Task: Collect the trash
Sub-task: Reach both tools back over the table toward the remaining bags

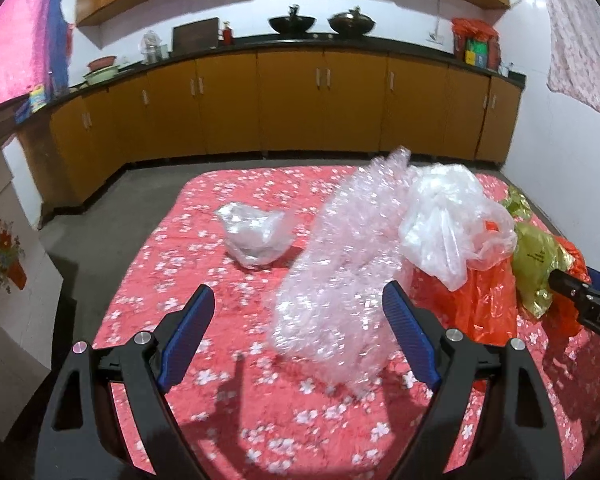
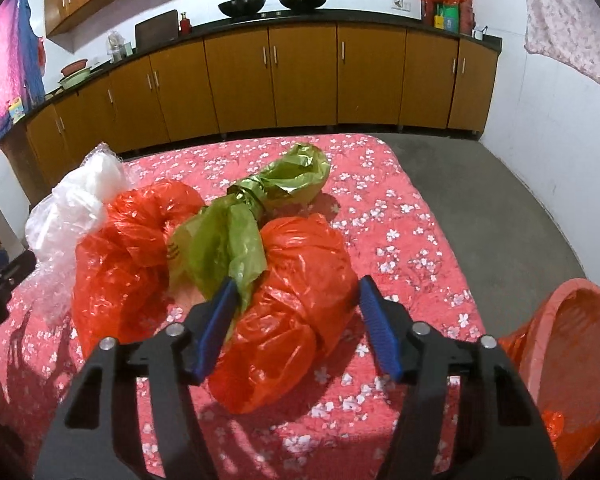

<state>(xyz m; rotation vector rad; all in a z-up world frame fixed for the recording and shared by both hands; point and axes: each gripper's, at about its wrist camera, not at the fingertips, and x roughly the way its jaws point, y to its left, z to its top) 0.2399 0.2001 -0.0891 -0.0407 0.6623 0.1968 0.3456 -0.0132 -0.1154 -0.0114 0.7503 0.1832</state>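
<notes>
Right gripper (image 2: 296, 320): blue ribbed pads set moderately apart, straddling a crumpled orange-red plastic bag (image 2: 296, 308); the left pad lies against the bag's edge and a fold of green film, while whether the right pad touches cannot be told, so no firm hold is shown. The bag is glossy, translucent, heavily creased and knotted at mid-length. Beyond it, a yellow-green plastic bag (image 2: 260, 208), twisted tight at its waist and flared open at the far end, lies between this bag and a second orange-red bag (image 2: 128, 236) to the left; a clear white bag (image 2: 72, 204) rests against that one. A salmon-pink basin (image 2: 572, 356) stands off the bench's right edge. Left gripper (image 1: 296, 320): jaws wide, holding nothing, with a blurred roll of clear bubble wrap (image 1: 340, 272) between and beyond the pads, its right side just beside the right pad. A small crumpled clear bag (image 1: 256, 236) lies apart, further back. All items rest on the bench (image 1: 172, 292), covered by a red cloth printed with white blossoms.
</notes>
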